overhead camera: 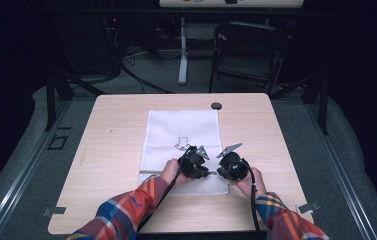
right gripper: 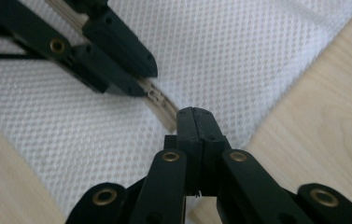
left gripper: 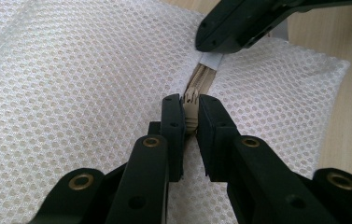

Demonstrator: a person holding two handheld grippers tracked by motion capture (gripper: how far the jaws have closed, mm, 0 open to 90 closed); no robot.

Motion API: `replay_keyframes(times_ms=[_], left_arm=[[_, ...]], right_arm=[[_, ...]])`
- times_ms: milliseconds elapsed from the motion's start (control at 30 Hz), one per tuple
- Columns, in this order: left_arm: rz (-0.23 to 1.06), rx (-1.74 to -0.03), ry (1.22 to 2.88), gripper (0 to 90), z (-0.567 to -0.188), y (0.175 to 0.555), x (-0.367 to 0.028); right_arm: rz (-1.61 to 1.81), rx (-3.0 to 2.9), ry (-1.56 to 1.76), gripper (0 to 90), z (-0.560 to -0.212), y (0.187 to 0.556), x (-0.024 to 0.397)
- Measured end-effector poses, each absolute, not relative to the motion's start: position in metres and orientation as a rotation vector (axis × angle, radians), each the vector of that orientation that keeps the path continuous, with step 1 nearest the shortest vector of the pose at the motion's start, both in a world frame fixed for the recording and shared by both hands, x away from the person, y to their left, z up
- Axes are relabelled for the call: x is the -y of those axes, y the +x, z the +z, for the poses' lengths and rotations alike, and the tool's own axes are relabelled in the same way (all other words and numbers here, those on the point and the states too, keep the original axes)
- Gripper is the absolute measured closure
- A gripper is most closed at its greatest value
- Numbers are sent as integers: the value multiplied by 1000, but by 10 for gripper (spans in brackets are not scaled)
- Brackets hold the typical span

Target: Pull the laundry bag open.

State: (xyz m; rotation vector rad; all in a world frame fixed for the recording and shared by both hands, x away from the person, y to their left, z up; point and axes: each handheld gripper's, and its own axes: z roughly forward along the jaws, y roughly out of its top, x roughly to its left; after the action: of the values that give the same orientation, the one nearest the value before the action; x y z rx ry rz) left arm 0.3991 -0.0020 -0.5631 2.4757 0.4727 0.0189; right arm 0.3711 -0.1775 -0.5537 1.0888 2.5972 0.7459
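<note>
1. Bag lies mid-tabletop, zipper along its near edge.
2. Left gripper pinches the slider.
3. Right gripper is pressed together, seemingly on the zipper end.
4. Risk: a skewed pull could slip the slider free.

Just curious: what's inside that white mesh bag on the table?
Through the white mesh bag only the wooden table tone shows, and it lies flat. The left gripper pinches its zipper pull; underneath the grippers is hidden.

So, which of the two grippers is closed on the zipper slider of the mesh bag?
The left gripper: its jaws pinch the beige zipper slider. The right gripper is shut on the zipper's end at the white mesh bag edge.
</note>
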Motion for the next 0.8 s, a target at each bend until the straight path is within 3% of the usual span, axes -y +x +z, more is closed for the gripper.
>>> replay_keyframes(times_ms=[800], left_arm=[[47, -446, 2471, 808, -565, 397, 2]], right_arm=[[823, -2609, 1149, 900, -562, 376, 170]])
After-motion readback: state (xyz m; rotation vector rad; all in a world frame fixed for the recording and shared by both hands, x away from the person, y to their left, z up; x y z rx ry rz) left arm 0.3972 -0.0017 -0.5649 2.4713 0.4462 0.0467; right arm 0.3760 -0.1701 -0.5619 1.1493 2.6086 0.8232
